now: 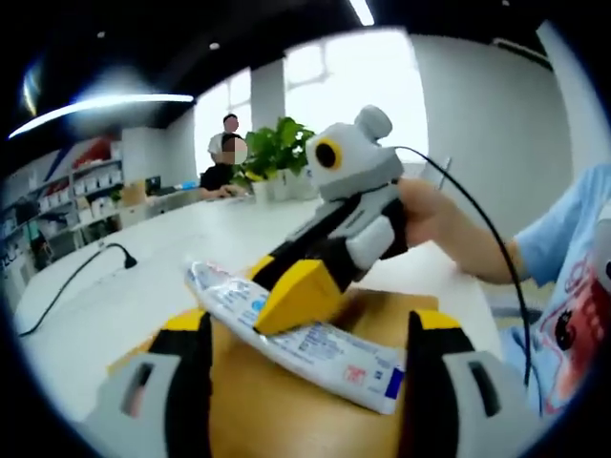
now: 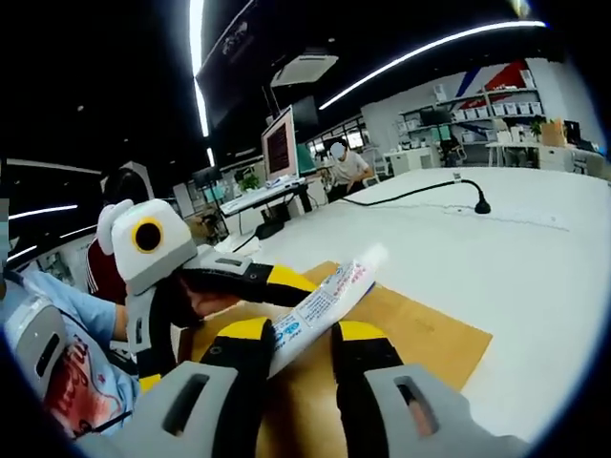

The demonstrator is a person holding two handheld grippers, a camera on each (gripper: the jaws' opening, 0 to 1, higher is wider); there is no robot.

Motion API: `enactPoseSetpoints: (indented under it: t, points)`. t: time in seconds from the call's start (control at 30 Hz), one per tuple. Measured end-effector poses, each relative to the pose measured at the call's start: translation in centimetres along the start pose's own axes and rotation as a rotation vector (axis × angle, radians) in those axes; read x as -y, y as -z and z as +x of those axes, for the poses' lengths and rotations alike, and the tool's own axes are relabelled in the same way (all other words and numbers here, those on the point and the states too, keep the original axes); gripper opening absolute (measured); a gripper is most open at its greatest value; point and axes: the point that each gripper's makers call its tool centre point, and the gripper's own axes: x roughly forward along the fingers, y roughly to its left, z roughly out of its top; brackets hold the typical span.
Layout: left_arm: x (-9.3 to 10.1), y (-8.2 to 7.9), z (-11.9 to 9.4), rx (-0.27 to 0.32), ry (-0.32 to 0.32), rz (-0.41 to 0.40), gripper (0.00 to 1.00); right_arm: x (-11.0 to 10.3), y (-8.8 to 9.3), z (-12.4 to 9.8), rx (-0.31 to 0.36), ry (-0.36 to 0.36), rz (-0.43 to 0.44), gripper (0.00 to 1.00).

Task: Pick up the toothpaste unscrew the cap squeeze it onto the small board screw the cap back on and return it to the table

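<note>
Right gripper view: toothpaste [image 2: 320, 303] angles up-right between right tongs [image 2: 301, 358] (clamped).

A board [image 1: 286, 401] lay on the table [image 1: 191, 248], near its edge by the person [image 1: 563, 277]. The tube [image 1: 305, 334] was above the board, gripped between the right gripper's [image 1: 286, 291] jaws, with the left gripper [image 2: 263, 277] just beside it. A cable [image 1: 86, 272] ran across the tabletop behind the board. Plants [image 1: 277, 148] stood at the far edge.
</note>
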Motion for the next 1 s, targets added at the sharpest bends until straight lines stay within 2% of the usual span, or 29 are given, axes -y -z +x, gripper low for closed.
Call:
enactPoseSetpoints:
  t: [0.17,0.4,0.5,0.63,0.7,0.77,0.87,0.93,1.0]
  points:
    - [0.0,-1.1,-0.4,0.061,0.008,-0.019,0.89,-0.6,-0.6,0.0,0.057,-0.053,0.032,0.22]
    - [0.6,-2.7,-1.2,0.148,0.023,0.008,0.88,-1.8,-1.6,-0.3,0.125,-0.146,0.050,0.17]
    - [0.9,-4.0,-1.8,0.211,0.031,0.023,0.85,-2.6,-2.5,-0.7,0.152,-0.192,-0.012,0.15]
    - [1.4,-5.6,-2.8,0.292,0.068,0.017,0.80,-3.3,-3.7,-1.6,0.200,-0.243,-0.007,0.09]
    - [1.8,-6.1,-3.2,0.318,0.086,0.028,0.79,-4.0,-4.1,-2.0,0.221,-0.259,-0.061,0.08]
    - [2.2,-6.4,-3.6,0.334,0.097,0.047,0.78,-4.4,-4.3,-2.2,0.221,-0.261,-0.149,0.08]
    - [3.3,-6.8,-4.0,0.355,0.131,0.080,0.77,-5.8,-4.8,-2.8,0.250,-0.326,-0.179,0.06]
    - [3.9,-6.7,-4.0,0.355,0.141,0.095,0.80,-6.1,-4.6,-2.9,0.242,-0.310,-0.261,0.06]
    - [4.1,-6.6,-4.0,0.357,0.147,0.114,0.81,-6.3,-4.6,-3.0,0.247,-0.319,-0.236,0.05]
